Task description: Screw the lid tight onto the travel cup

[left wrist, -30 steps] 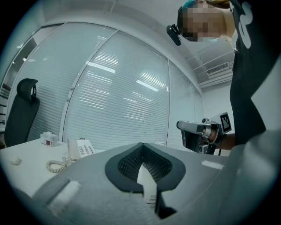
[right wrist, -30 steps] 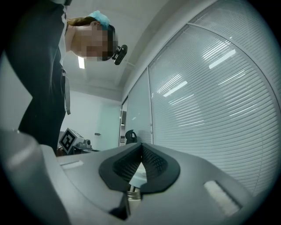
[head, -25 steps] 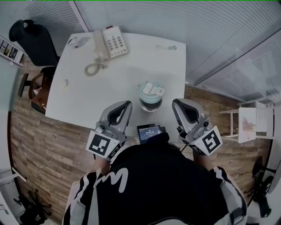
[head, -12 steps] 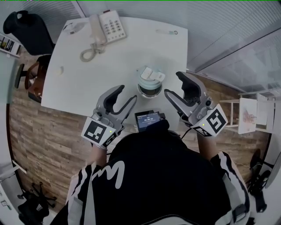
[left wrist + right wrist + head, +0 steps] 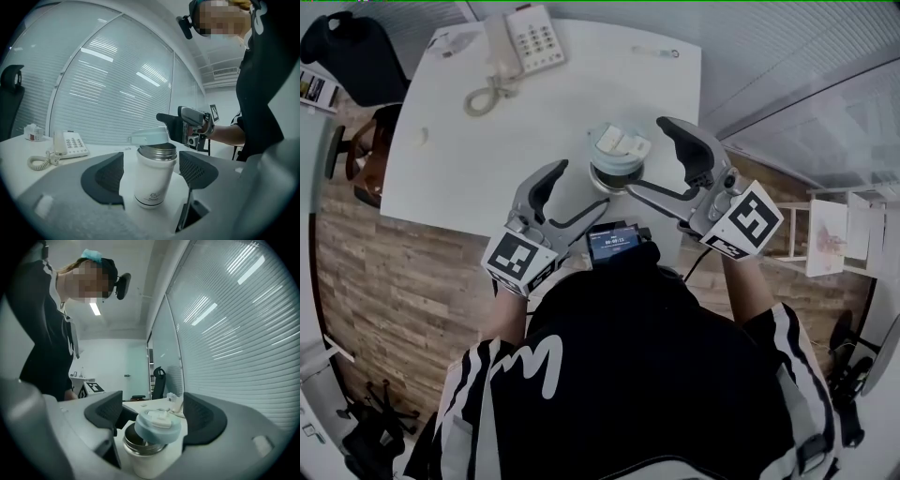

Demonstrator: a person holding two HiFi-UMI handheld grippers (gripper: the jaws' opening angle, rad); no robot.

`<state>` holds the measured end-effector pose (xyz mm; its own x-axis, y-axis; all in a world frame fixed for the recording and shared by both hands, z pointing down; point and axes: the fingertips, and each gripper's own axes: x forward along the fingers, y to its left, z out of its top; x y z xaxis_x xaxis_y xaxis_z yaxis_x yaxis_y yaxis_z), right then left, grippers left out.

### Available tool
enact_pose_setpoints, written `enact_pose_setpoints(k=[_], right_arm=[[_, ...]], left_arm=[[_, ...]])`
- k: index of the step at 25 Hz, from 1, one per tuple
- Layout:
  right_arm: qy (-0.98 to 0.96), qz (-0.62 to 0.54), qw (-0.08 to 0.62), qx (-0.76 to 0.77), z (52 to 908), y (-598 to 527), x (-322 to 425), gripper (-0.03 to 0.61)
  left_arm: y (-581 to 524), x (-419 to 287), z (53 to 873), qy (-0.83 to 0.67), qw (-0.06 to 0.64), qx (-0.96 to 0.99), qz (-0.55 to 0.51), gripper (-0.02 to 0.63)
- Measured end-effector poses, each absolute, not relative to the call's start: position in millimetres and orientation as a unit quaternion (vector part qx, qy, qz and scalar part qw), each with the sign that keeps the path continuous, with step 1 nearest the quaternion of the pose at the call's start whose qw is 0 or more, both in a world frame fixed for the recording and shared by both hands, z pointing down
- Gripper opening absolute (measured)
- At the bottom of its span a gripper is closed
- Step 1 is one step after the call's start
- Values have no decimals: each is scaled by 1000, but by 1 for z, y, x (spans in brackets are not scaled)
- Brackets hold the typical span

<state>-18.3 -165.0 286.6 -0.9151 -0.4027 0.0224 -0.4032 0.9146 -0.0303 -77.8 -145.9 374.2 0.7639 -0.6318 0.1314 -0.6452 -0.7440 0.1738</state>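
At a white table [image 5: 487, 131], my left gripper [image 5: 584, 185] and my right gripper [image 5: 644, 153] flank a white travel cup [image 5: 614, 176] near the table's front edge. Both sets of jaws have just been opening and now stand wide apart, gripping nothing.

The left gripper view shows the cup [image 5: 153, 180] upright between my left jaws, with clear space on either side. Its pale blue lid [image 5: 149, 137] rests tilted on the steel rim, not screwed down.

In the right gripper view, the lid [image 5: 157, 427] sits askew over the cup's [image 5: 140, 462] open mouth. It lies between my right jaws, and neither pad touches it.

From the head view, the lid [image 5: 620, 144] tops the cup. My left gripper reaches in from the near left and my right from the near right. A corded telephone [image 5: 525, 37] lies at the table's far side, well apart from the cup.
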Motion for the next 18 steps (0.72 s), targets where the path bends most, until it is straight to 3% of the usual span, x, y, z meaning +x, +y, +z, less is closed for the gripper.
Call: enact_pose_setpoints(k=[18], right_arm=[[-987,55,41,148,328,-193,-43,468]], left_arm=[[-152,-48,411,-310,120,940,81,437]])
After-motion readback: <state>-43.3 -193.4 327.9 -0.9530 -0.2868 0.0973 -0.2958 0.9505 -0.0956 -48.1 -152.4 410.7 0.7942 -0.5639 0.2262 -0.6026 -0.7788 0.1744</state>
